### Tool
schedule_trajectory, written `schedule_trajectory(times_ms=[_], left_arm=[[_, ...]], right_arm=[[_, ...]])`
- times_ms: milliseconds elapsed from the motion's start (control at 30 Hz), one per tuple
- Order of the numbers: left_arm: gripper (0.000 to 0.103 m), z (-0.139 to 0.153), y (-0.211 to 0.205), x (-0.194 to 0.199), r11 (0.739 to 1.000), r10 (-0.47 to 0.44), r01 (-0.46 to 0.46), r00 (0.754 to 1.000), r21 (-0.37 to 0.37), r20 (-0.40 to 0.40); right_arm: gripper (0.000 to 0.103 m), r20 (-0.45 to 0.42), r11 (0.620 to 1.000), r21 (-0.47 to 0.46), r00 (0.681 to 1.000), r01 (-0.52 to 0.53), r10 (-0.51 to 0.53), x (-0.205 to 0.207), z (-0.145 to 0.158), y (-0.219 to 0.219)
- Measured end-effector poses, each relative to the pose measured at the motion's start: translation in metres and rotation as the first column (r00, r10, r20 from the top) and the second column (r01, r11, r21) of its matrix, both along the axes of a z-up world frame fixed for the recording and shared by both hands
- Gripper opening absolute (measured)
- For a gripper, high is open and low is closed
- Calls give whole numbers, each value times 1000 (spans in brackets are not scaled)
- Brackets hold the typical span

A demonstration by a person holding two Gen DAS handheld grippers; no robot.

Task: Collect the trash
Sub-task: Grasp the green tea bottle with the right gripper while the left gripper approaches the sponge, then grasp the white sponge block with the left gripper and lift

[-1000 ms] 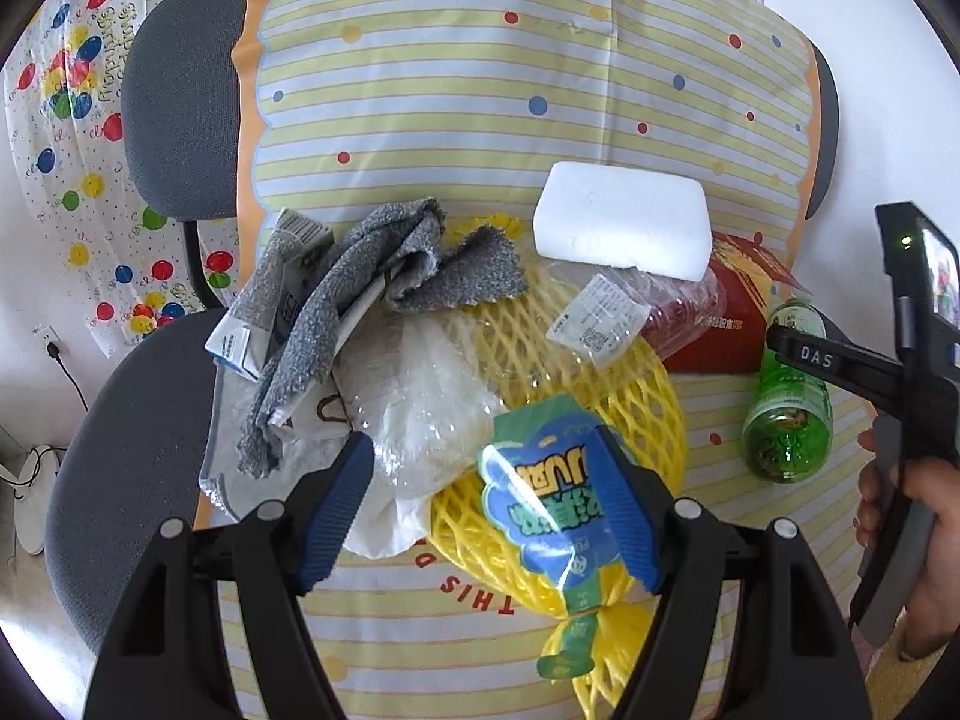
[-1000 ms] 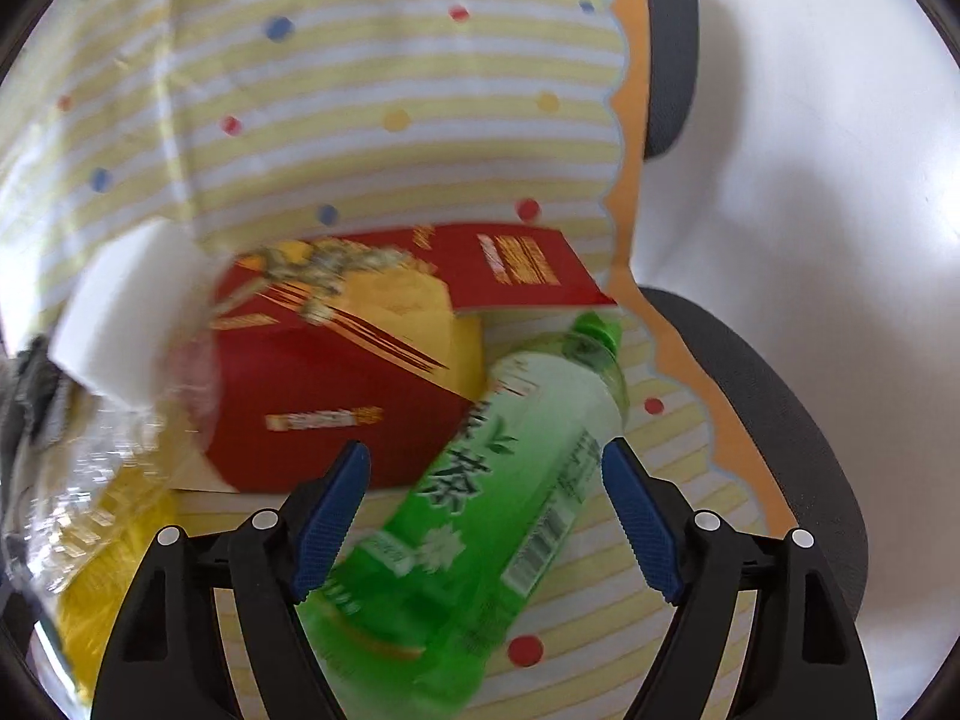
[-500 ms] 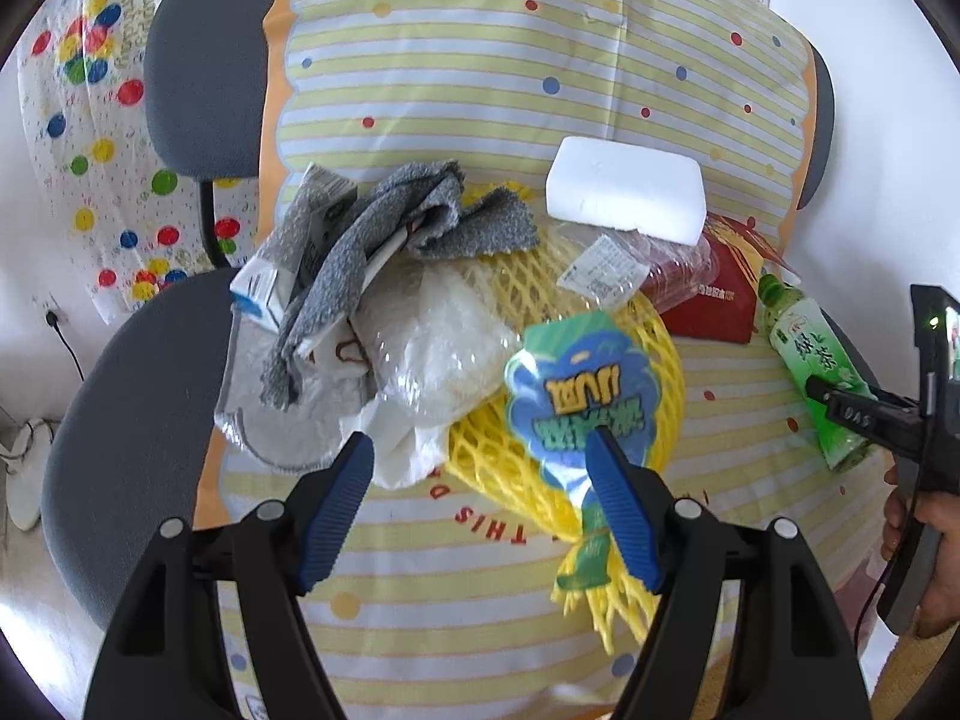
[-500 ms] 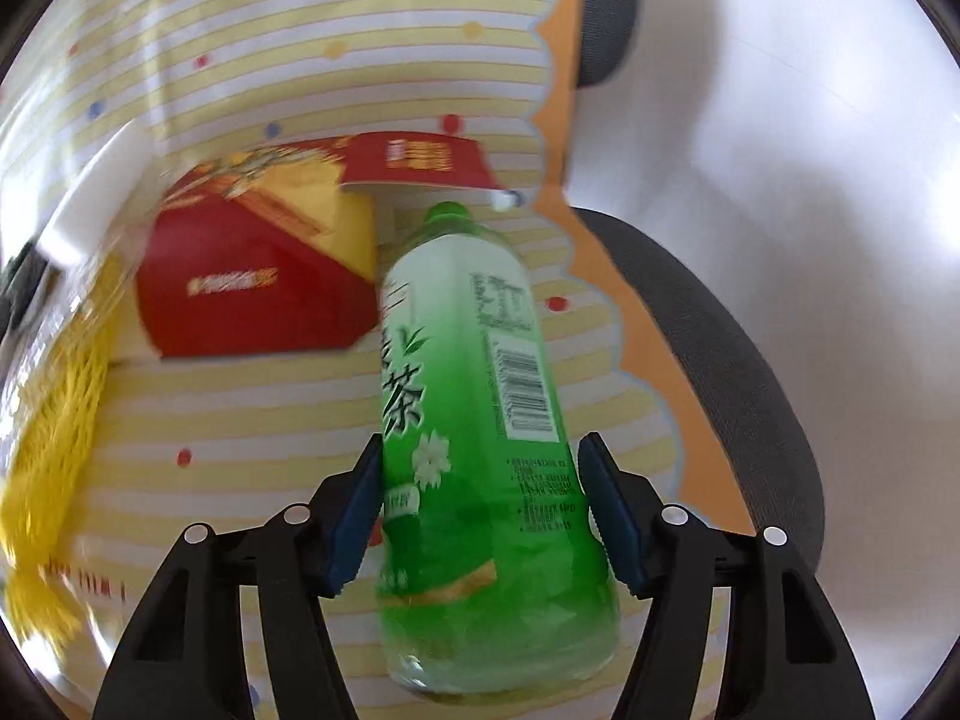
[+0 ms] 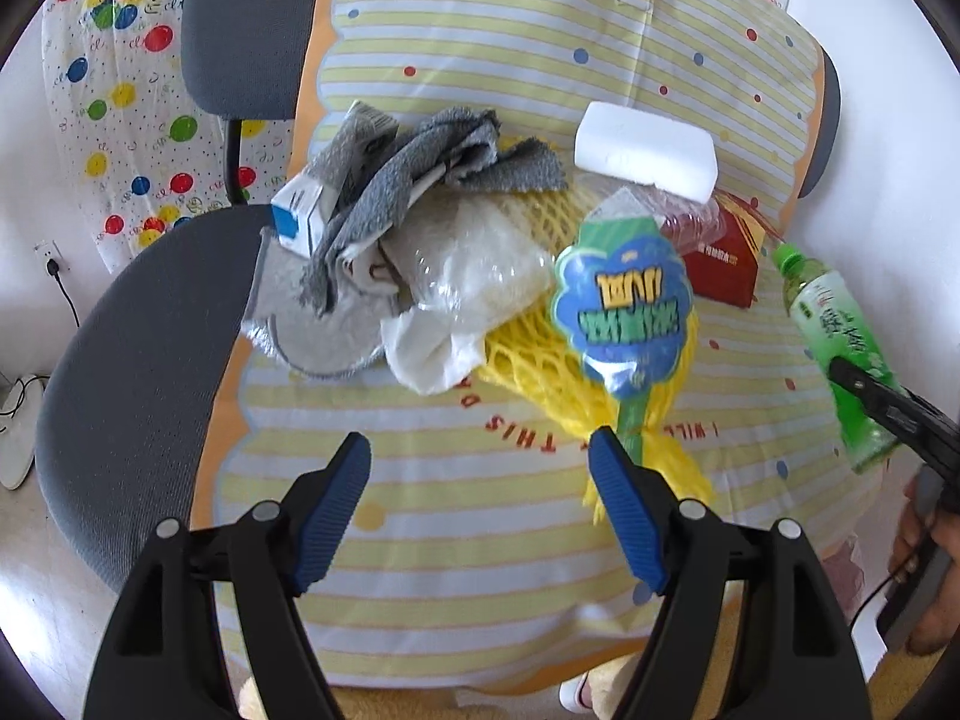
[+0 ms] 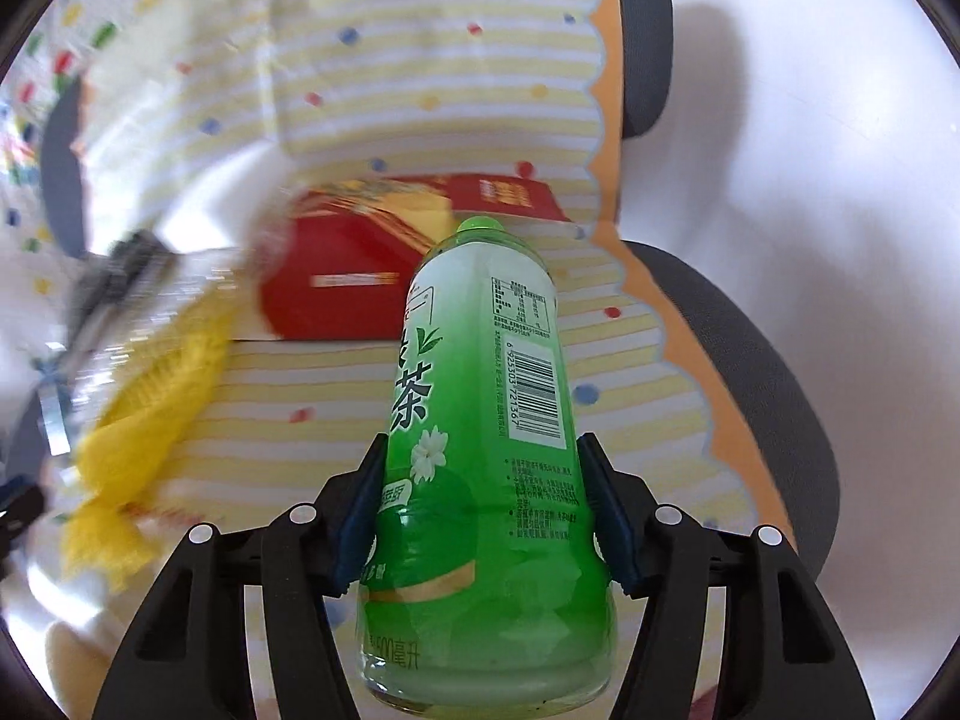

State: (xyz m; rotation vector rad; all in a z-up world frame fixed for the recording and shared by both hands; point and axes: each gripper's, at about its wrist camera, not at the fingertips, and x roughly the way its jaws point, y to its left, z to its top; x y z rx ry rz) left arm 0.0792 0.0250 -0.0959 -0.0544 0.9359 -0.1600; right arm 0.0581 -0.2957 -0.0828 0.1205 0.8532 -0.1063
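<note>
My right gripper (image 6: 483, 480) is shut on a green tea bottle (image 6: 480, 420) and holds it above the striped cloth; the bottle also shows at the right of the left wrist view (image 5: 840, 342). My left gripper (image 5: 480, 480) is open and empty, above the cloth in front of the trash pile. The pile holds a yellow foam net (image 5: 540, 354) with a blue-green label (image 5: 624, 306), a grey rag (image 5: 420, 174), a clear plastic bag (image 5: 480, 264), a white tissue (image 5: 426, 354), a white foam block (image 5: 645, 150) and a red carton (image 5: 726, 258).
The trash lies on a yellow striped cloth (image 5: 480, 540) draped over a grey office chair (image 5: 132, 360). A small blue-white box (image 5: 300, 216) and a grey pouch (image 5: 324, 342) lie at the pile's left. White wall behind; a dotted sheet (image 5: 120, 90) hangs at left.
My right gripper closed on the green bottle and lifted it off the cloth. My left gripper drew back from the pile, still open.
</note>
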Motion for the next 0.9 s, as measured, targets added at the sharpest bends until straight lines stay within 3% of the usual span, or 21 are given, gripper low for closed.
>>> schedule_trajectory(times_ms=[233,333,433,533,667,767,900], left_arm=[[73,20,0,9,1000,16,-16,999,12,49],[73,43,-25,22,999,-45,43,994,20,99],[83,61,-57,45,995,-95,88,985,56,146],[83,68,-90,68,990,-135,128,979,55,150],[77,60,-129,97,988,-152,146,981,57,121],[73,49,-148,122,992,-123,120,989,34,85],[68,36,-161,143,996,-73,69,995,59,68]], right_arm=[[62,94,1000,-1,995,-15,15,-24,27,14],[62,119,1000,-9,993,-5,6,-23,36,11],[62,146,1000,-18,989,21,-18,-21,42,4],[62,167,999,-22,985,39,-35,-20,46,-6],[62,178,998,-18,983,55,-50,-17,45,-21],[62,181,998,-6,982,63,-60,-14,43,-32],[62,184,998,14,981,67,-69,-13,39,-42]])
